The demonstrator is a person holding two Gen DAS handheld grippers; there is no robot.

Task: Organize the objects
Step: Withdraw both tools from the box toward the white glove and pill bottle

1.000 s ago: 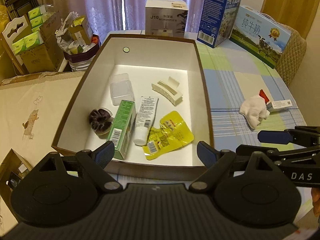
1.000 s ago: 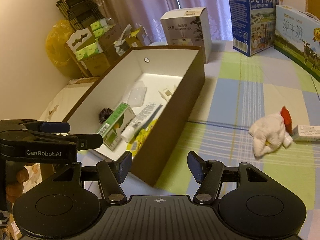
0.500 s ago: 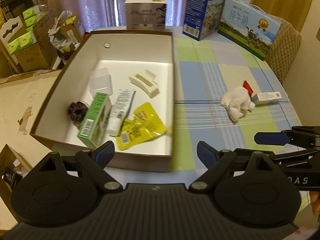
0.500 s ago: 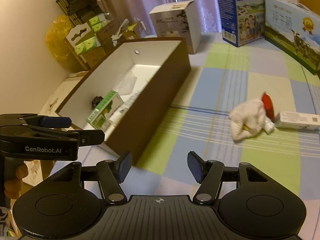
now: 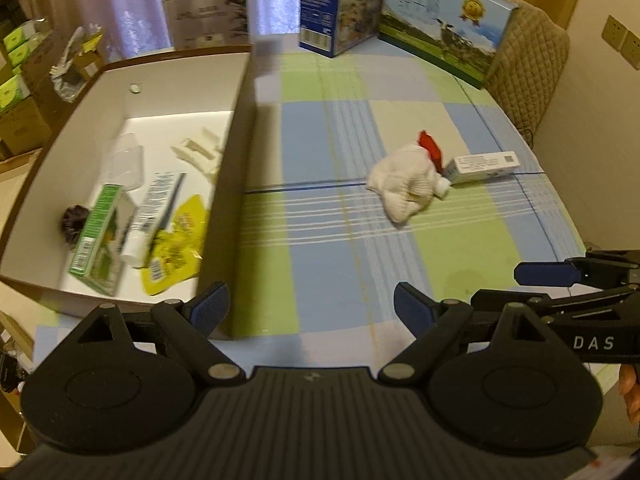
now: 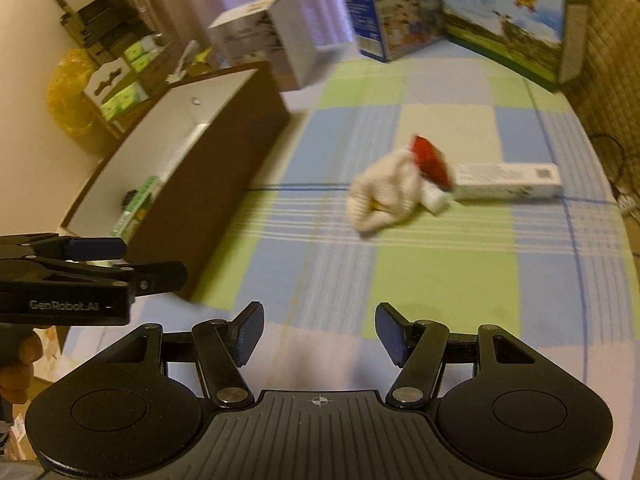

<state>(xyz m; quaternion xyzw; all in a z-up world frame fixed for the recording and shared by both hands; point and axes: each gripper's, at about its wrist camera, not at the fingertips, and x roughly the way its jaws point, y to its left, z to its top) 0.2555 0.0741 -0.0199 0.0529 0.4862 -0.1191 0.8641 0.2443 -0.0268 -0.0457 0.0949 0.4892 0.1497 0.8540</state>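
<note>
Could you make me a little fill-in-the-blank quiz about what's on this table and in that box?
1. The yellow pouch lies inside the brown ____.
2. The white cloth lies on the checked ____, outside the box.
3. The jaws of both grippers, left and right, hold ____.
4. The small white carton lies beside the cloth, on the side ____ from the box.

Missing words: box; tablecloth; nothing; away

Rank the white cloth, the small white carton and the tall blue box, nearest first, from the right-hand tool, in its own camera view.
From the right tool:
1. White cloth, straight ahead on the tablecloth.
2. Small white carton, just beyond, to the right.
3. Tall blue box, at the table's far end.
</note>
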